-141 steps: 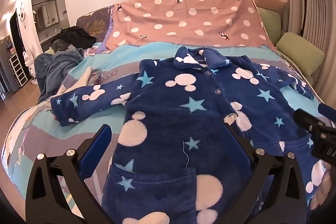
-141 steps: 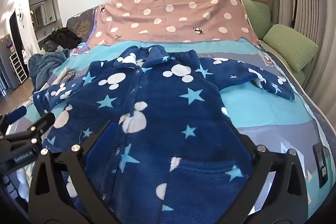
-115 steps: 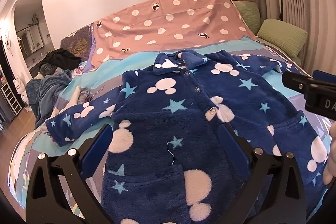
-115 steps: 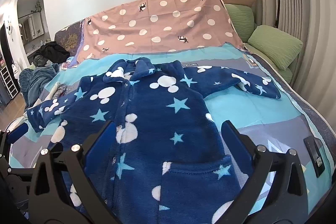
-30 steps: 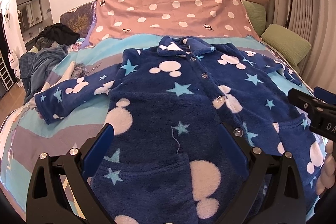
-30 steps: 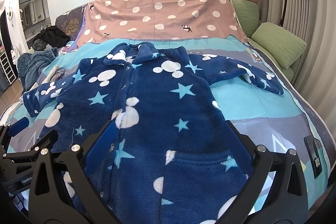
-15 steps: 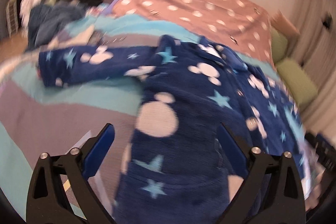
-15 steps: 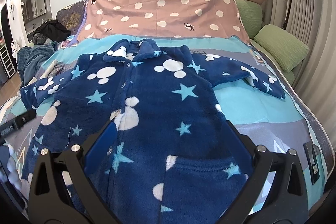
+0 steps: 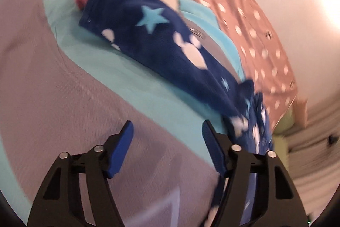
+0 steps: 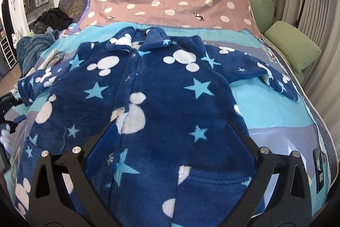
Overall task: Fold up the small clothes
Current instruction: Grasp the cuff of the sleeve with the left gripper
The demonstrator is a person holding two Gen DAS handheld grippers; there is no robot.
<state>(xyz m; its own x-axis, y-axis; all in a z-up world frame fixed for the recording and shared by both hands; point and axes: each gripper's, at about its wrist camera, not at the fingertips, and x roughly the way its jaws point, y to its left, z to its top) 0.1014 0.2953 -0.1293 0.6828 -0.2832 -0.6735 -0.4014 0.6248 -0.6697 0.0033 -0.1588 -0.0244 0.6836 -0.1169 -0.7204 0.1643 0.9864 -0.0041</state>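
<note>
Sleeve [image 9: 153, 35]: lies at your left gripper's [image 9: 167, 142] 12 o'clock, long axis 11-to-5 (blurred view).
Jaws: both grippers empty, spread apart.
Nearer: left.

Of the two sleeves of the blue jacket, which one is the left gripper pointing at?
The left gripper points at the sleeve on the side with the pile of dark clothes. The other sleeve stretches toward the green pillows.
</note>
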